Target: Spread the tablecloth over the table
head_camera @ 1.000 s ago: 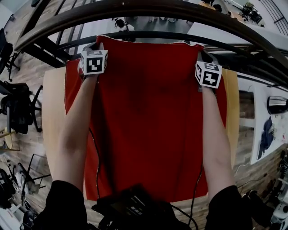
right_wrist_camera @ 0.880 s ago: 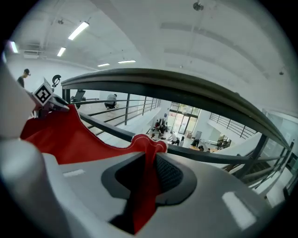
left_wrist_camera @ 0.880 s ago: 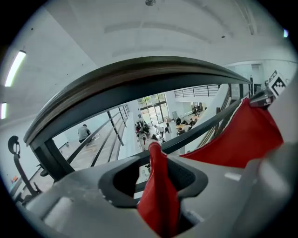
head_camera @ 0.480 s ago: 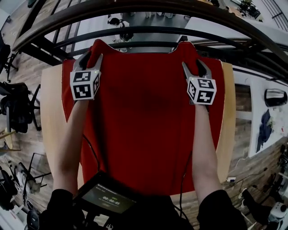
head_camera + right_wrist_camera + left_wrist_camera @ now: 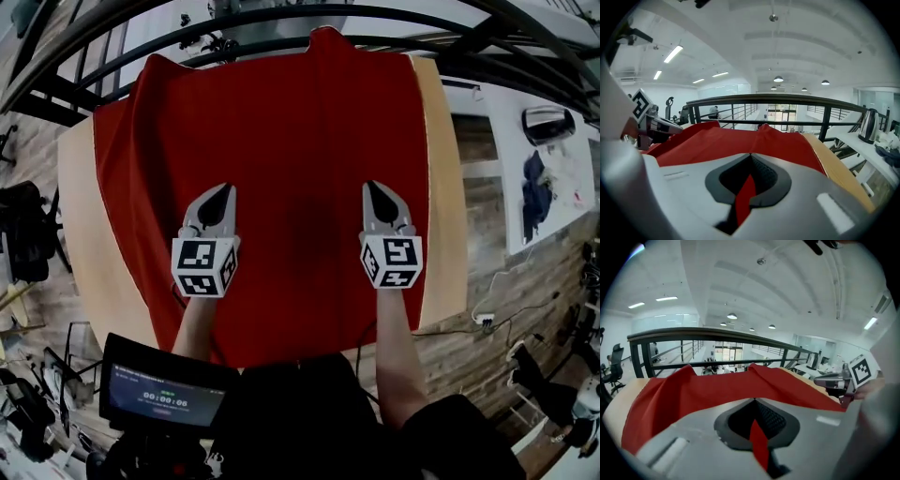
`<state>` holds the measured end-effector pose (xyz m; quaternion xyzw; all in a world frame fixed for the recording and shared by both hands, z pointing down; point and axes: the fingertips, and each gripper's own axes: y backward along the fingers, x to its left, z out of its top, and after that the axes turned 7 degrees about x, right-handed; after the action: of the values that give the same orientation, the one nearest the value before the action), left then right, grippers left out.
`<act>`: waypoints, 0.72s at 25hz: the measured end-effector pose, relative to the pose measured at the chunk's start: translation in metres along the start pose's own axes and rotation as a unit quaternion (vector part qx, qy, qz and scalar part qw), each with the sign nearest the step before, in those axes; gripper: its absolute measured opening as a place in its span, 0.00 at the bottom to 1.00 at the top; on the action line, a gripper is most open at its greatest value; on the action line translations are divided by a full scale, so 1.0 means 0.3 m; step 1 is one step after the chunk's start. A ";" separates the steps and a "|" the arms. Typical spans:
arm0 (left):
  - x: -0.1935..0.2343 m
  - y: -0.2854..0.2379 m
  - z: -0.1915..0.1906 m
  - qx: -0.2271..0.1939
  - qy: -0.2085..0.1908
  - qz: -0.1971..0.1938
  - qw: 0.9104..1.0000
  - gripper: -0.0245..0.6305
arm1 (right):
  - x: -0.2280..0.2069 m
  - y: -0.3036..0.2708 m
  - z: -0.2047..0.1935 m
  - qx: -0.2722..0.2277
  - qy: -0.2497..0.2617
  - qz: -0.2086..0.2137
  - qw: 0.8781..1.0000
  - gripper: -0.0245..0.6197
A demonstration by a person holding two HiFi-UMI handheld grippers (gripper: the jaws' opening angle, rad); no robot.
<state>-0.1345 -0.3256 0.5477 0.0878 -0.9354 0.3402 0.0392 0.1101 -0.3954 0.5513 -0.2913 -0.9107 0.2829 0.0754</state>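
Observation:
The red tablecloth (image 5: 281,159) lies spread over the light wooden table (image 5: 442,206), with two bunched peaks along its far edge. My left gripper (image 5: 223,191) and right gripper (image 5: 374,187) hover side by side over the cloth's near half. Their tips point away from me. Both have just been closing and now stand shut, with no cloth caught between the fingers. In the left gripper view the cloth (image 5: 693,390) stretches ahead of the closed jaws, and the right gripper (image 5: 830,379) shows at the right. The right gripper view shows the same cloth (image 5: 740,140).
A dark metal railing (image 5: 281,21) runs just beyond the table's far edge. A small screen device (image 5: 164,394) hangs at my chest. Office chairs (image 5: 23,234) stand to the left. A white desk with a kettle (image 5: 867,124) stands to the right. Bare table strips show on both sides.
Both grippers have drawn back from the cloth's far corners toward me. They stood open half a second ago, having let go of the cloth, and are now shut. The cloth rests on the table.

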 end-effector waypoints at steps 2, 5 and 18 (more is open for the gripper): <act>-0.097 0.033 -0.123 0.025 -0.004 -0.001 1.000 0.05 | 0.076 0.073 -0.096 0.017 0.006 0.022 1.000 0.05; -0.247 0.176 -0.331 0.054 0.000 0.044 0.998 0.05 | 0.214 0.281 -0.288 0.048 -0.014 0.067 0.997 0.05; -0.137 0.317 -0.784 0.120 0.080 0.151 0.978 0.05 | 0.448 0.258 -0.657 0.178 0.033 0.035 0.983 0.05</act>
<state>-0.1092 -0.0970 0.6626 -0.0782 -0.8842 0.4576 0.0515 0.0973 -0.1734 0.6676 -0.3139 -0.8321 0.4333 0.1458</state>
